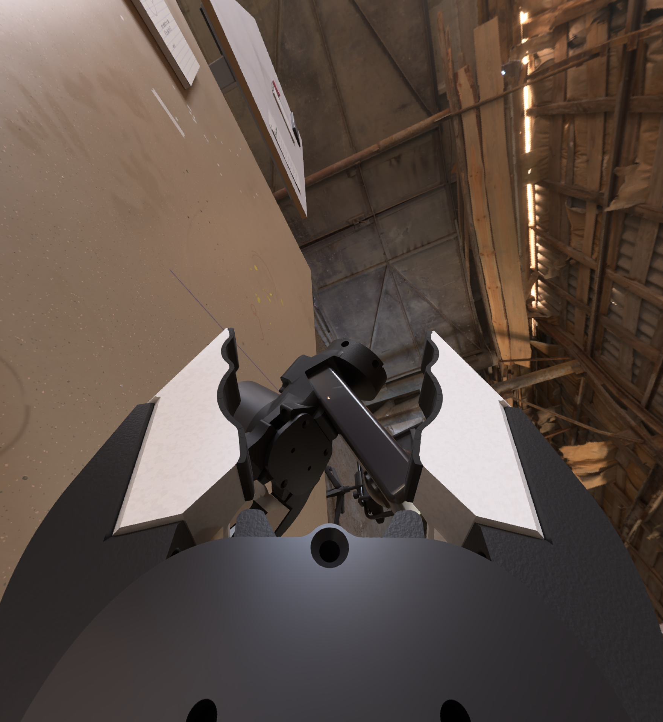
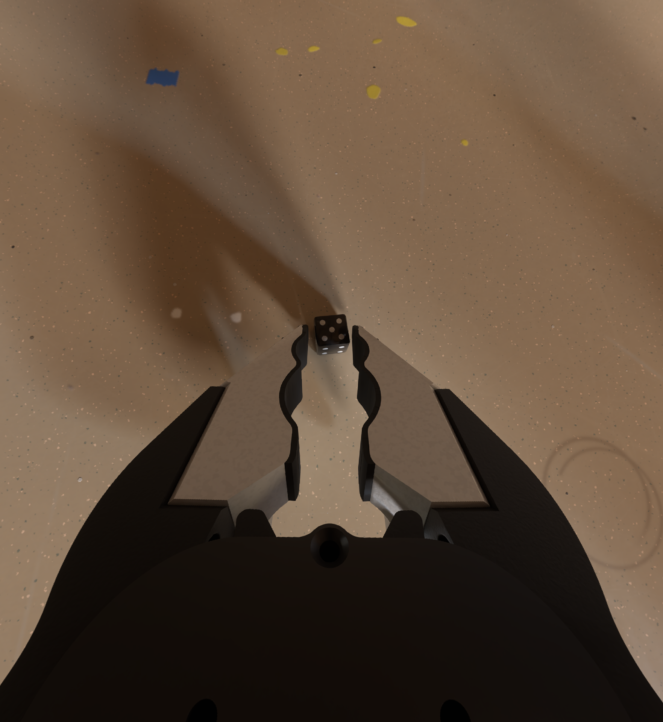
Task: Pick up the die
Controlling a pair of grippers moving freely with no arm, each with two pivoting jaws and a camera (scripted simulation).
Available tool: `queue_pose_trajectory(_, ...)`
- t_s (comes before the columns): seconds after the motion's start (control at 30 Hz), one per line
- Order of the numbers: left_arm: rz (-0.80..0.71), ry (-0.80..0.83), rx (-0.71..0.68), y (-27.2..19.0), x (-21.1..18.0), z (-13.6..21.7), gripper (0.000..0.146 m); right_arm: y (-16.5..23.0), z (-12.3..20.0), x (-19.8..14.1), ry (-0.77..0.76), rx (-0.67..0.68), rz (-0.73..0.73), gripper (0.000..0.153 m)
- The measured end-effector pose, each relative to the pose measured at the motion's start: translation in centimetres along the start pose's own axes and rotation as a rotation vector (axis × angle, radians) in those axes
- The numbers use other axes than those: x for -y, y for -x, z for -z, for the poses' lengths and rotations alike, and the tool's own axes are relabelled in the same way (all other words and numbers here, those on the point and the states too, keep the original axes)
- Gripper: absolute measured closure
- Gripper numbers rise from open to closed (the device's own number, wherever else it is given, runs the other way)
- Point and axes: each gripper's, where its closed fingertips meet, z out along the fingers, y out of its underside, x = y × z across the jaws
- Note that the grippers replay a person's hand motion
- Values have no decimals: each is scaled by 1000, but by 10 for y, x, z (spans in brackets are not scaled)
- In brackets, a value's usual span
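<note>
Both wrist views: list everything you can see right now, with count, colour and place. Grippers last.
die: one, black with white pips, on the table between the right fingertips
table: one, speckled tan, under both grippers
paint spots: several, yellow, far table
mark: one, blue, far left table
boards: two, white, far table end
right gripper: black and white, open, straddling the die
left gripper: black and white, open, empty
</note>
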Motion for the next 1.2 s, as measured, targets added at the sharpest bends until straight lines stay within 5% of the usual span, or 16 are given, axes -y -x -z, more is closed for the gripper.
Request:
queue_pose_trajectory(0.47, 8, 22, -2, 3, -4, -6, 53, 3, 5, -3, 143, 63, 107, 118)
queue_pose_trajectory(1.2, -16, 3, -20, -8, 1, -2, 56, -2, 7, -3, 174, 69, 99, 136)
